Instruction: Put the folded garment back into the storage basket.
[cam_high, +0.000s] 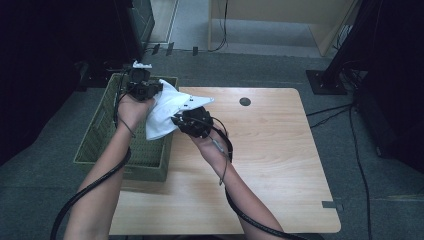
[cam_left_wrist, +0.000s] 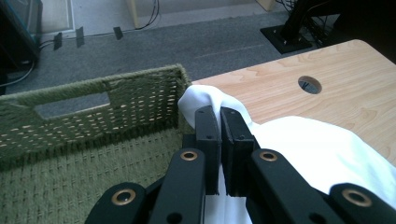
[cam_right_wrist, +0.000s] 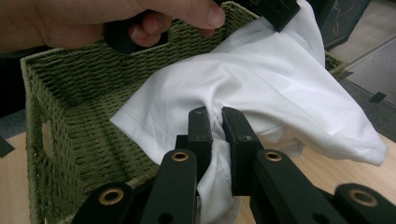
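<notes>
Both the left hand-held gripper (cam_left_wrist: 219, 116) and right hand-held gripper (cam_right_wrist: 219, 119) pinch the cloth (cam_right_wrist: 261, 74) tight; it looks light, limp and best gripped at edges.

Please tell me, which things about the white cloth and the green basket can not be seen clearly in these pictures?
- White cloth: its full shape and size; bunched between the left gripper and right gripper in the high view, cut off by the bottom edge in the left gripper view.
- Green basket: part of its floor; the forearm and cloth cover it in the high view.
- Basket's near wall: hidden by the jaws in both gripper views.
</notes>
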